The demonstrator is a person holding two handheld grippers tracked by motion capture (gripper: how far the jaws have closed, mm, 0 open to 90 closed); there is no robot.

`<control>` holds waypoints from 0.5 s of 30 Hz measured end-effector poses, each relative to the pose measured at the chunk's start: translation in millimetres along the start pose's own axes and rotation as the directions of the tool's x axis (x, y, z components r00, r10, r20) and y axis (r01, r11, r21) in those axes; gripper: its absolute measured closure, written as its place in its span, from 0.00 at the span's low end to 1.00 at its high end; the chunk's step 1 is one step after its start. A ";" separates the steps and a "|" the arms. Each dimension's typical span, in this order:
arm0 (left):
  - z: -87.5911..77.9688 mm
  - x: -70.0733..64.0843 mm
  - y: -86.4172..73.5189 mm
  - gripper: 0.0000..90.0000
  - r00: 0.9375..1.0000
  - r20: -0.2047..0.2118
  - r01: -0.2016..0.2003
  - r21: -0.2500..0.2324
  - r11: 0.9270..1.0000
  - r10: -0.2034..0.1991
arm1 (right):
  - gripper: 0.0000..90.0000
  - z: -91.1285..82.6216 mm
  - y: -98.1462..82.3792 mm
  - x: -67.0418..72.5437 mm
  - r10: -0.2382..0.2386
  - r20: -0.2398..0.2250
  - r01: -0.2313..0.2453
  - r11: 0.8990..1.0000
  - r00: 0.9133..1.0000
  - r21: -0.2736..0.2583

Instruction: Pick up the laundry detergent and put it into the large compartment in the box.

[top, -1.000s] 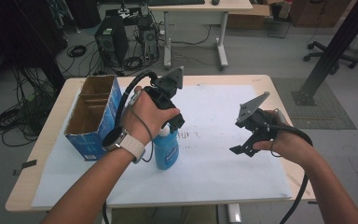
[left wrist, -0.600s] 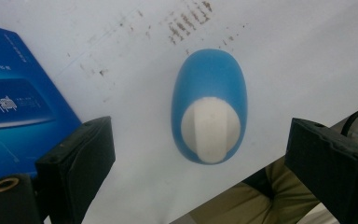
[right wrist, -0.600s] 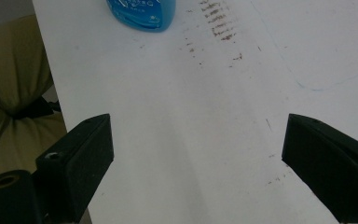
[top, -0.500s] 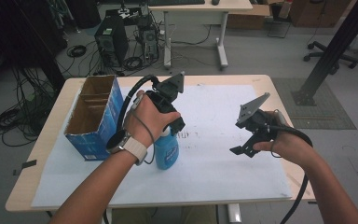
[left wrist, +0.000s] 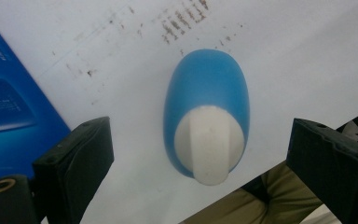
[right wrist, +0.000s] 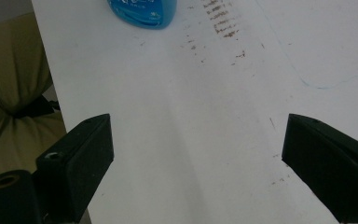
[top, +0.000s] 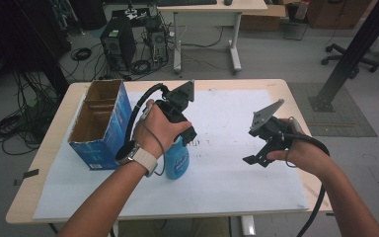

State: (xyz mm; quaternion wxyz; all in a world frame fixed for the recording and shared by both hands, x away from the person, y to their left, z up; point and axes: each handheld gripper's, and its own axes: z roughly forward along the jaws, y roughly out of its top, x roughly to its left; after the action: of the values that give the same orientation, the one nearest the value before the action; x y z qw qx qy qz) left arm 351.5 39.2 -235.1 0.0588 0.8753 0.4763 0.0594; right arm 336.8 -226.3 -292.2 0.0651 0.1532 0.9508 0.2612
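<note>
Left hand-held gripper is mine, jaws wide open with nothing in them, right above the blue bottle. It stands upright on the desk beside the box. Right hand-held gripper sits well apart, also open.

A blue bottle stands upright near the counter's front left, just beside an open cardboard box. To the right, the white sheet lies bare, giving open passage.
</note>
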 end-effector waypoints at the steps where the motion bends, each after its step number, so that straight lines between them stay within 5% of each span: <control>1: 1.3 0.0 0.1 0.09 1.000 0.000 0.001 -0.002 1.000 -0.001 | 0.10 0.8 -0.2 -0.1 0.000 -0.003 0.000 1.000 1.000 -0.002; 15: 14.1 -1.0 -0.3 0.09 1.000 -0.001 0.007 0.011 1.000 -0.007 | 0.10 4.4 -1.0 -1.2 0.004 -0.010 -0.004 1.000 1.000 0.000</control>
State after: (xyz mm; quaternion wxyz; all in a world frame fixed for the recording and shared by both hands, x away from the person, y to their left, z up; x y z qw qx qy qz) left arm 353.0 37.9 -249.2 0.0541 0.8738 0.4798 0.0571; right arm 338.6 -225.3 -296.3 0.0599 0.1537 0.9509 0.2620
